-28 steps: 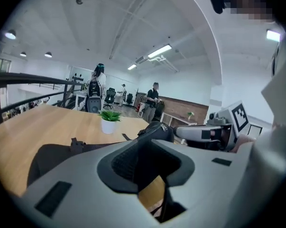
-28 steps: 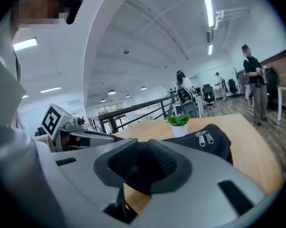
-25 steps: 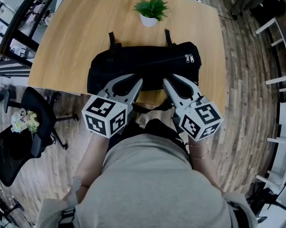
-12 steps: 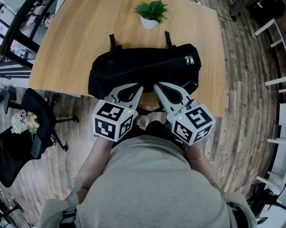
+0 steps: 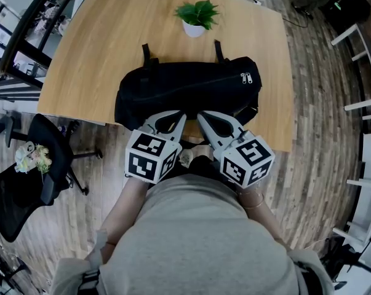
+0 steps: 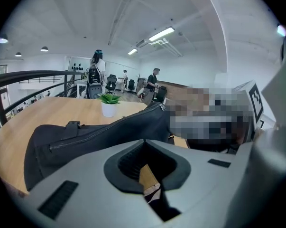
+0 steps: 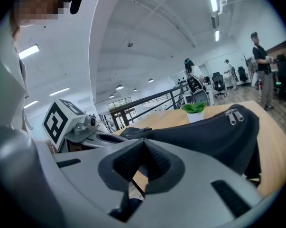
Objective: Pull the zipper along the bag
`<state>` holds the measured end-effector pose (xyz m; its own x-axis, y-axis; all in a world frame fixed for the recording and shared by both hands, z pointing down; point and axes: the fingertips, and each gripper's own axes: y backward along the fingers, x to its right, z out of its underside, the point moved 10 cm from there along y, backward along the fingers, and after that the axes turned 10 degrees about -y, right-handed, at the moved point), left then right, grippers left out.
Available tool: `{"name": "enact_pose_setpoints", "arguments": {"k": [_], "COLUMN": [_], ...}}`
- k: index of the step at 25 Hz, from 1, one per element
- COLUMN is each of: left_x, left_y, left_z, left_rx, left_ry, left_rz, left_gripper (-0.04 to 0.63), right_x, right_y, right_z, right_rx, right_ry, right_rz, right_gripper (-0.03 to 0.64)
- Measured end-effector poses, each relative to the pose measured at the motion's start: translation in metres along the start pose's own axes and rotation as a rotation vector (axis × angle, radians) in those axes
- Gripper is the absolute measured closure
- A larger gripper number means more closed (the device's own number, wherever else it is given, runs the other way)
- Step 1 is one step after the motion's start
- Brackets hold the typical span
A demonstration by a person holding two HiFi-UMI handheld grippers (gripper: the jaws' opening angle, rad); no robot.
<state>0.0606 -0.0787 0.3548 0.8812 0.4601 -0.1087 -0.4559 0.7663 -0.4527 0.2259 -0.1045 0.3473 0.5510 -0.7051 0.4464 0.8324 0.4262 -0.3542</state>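
"Where's the bag sitting?"

"The black bag (image 5: 185, 88) lies lengthwise across the table (image 5: 99, 54), close to the near edge and roughly midway between the left and right edges. Its two carry straps (image 5: 146, 53) stick out on the far side, toward the potted plant (image 5: 196, 14) standing near the far edge."

"And the zipper?"

"The zipper track (image 6: 89, 134) runs along the top of the bag. The two metal zipper pulls (image 5: 247, 77) hang together at the bag's right end, the end nearer the table's right edge."

"What have your tongs got hold of?"

"Nothing. My left gripper (image 5: 183, 114) is closed right down, jaw tips together, and through the hollow behind the tips I see only a strip of the wooden table. My right gripper (image 5: 200, 114) is the same: jaws pressed together and empty."

"Where are you holding them?"

"Side by side at the table's near edge, in front of the middle of the bag's near side, tips angled in toward each other. From the head view the tips overlap the bag's lower side, and I can't tell whether they touch the fabric. In both gripper views the bag lies beyond the jaws. Both tongs are well apart from the zipper pulls."

"Anything else around?"

"A black office chair (image 5: 25, 183) on the wooden floor, off the table's near-left corner."
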Motion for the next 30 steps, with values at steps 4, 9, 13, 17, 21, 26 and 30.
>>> {"name": "enact_pose_setpoints", "arguments": {"k": [4,9,13,17,21,26,30], "left_x": [0.002,0.004,0.001,0.000,0.001,0.003,0.003], "left_y": [-0.001,-0.001,-0.002,-0.001,-0.001,-0.001,-0.002], "left_z": [0.001,0.002,0.001,0.000,0.000,0.006,0.010], "left_rx": [-0.012,-0.014,-0.009,0.000,-0.005,-0.032,-0.033], "left_ry": [0.003,0.006,0.010,0.019,0.011,-0.019,0.004], "left_rz": [-0.016,-0.022,-0.024,-0.022,-0.007,0.024,0.040], "left_gripper": [0.572,0.574,0.574,0.574,0.574,0.575,0.575], "right_x": [0.001,0.000,0.002,0.003,0.004,0.007,0.009], "right_y": [-0.002,-0.002,-0.004,-0.002,-0.001,-0.001,-0.006], "right_z": [0.003,0.001,0.002,0.001,0.000,-0.001,0.009], "right_rx": [-0.019,-0.023,-0.033,-0.015,-0.008,-0.003,-0.044], "right_ry": [-0.002,0.003,0.001,0.011,0.014,0.026,0.007], "right_rz": [0.006,0.009,0.014,0.034,0.052,0.081,0.068], "right_gripper": [0.611,0.611,0.611,0.611,0.611,0.611,0.611]}}
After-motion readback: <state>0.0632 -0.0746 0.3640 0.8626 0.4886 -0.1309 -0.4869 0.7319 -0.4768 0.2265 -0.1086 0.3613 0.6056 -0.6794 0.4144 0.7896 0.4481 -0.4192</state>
